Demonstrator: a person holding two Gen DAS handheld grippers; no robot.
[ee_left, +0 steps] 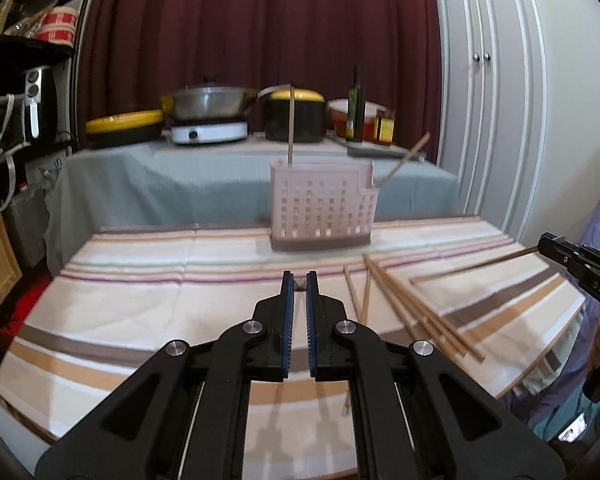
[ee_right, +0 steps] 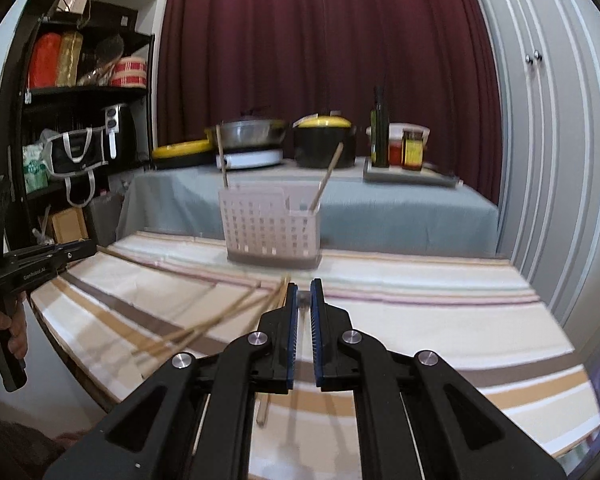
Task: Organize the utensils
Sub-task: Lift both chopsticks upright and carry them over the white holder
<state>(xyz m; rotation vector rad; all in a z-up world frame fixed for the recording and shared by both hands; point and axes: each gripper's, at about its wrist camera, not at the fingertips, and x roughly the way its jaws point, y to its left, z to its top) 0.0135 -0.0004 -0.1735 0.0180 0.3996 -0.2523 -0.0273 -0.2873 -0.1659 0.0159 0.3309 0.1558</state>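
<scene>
A pale perforated utensil holder (ee_left: 320, 208) (ee_right: 270, 228) stands at the far edge of the striped table (ee_left: 140, 300) (ee_right: 420, 320). One chopstick (ee_left: 290, 124) stands upright in its main part, and another (ee_left: 408, 156) leans in the small side pocket. Several loose chopsticks (ee_left: 420, 312) (ee_right: 220, 320) lie in a pile between the two grippers. My left gripper (ee_left: 300, 280) (ee_right: 90, 248) hovers over the table, shut on a chopstick (ee_right: 180, 266). My right gripper (ee_right: 304, 286) (ee_left: 548, 242) is shut on another chopstick (ee_left: 480, 262).
Behind the holder, a cloth-covered table (ee_left: 180, 176) carries pots, a small hob (ee_left: 208, 130), an oil bottle (ee_left: 356, 104) and jars. A black shelf (ee_right: 80, 120) stands at the left, white cupboard doors (ee_left: 492, 100) at the right. A hand (ee_right: 0, 320) grips the left tool.
</scene>
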